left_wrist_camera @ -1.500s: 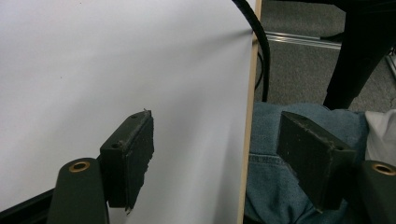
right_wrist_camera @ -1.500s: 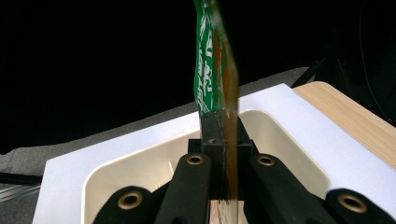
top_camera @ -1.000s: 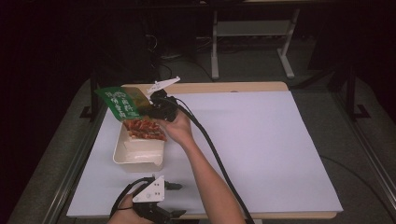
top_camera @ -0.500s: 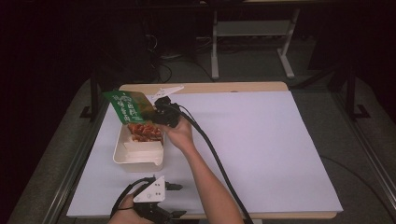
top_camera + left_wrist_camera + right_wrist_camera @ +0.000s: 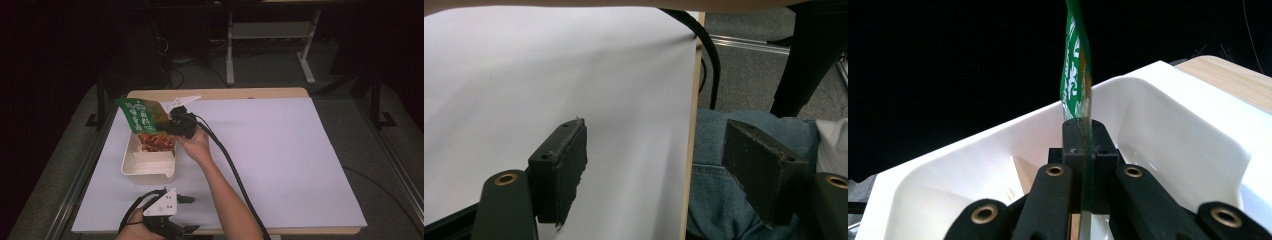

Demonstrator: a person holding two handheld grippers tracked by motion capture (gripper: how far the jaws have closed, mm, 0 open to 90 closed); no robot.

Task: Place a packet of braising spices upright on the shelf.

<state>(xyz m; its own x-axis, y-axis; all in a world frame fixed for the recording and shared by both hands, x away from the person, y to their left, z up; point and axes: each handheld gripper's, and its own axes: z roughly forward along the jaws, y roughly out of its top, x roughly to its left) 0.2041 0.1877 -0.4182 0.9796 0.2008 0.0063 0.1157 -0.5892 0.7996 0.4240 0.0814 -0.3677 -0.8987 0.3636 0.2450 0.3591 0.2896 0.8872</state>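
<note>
A green snack packet (image 5: 141, 115) hangs tilted over the far end of a white rectangular tray (image 5: 131, 167), with reddish food (image 5: 156, 141) below it in the tray. My right gripper (image 5: 172, 124) is shut on the packet's edge. In the right gripper view the jaws pinch the thin green packet (image 5: 1075, 75) above the tray's white wall (image 5: 1168, 120). My left gripper (image 5: 187, 200) rests near the table's front edge, open, with nothing between its pads (image 5: 566, 167).
White paper (image 5: 280, 160) covers the wooden table (image 5: 215, 93); its right half is bare. The right gripper's black cable (image 5: 232, 165) trails along the forearm. A person's jeans (image 5: 719, 190) lie beyond the table's front edge. A metal stand (image 5: 265, 35) rises behind the table.
My right gripper has sunk with the green packet closer to the tray. The left gripper has stayed put.
</note>
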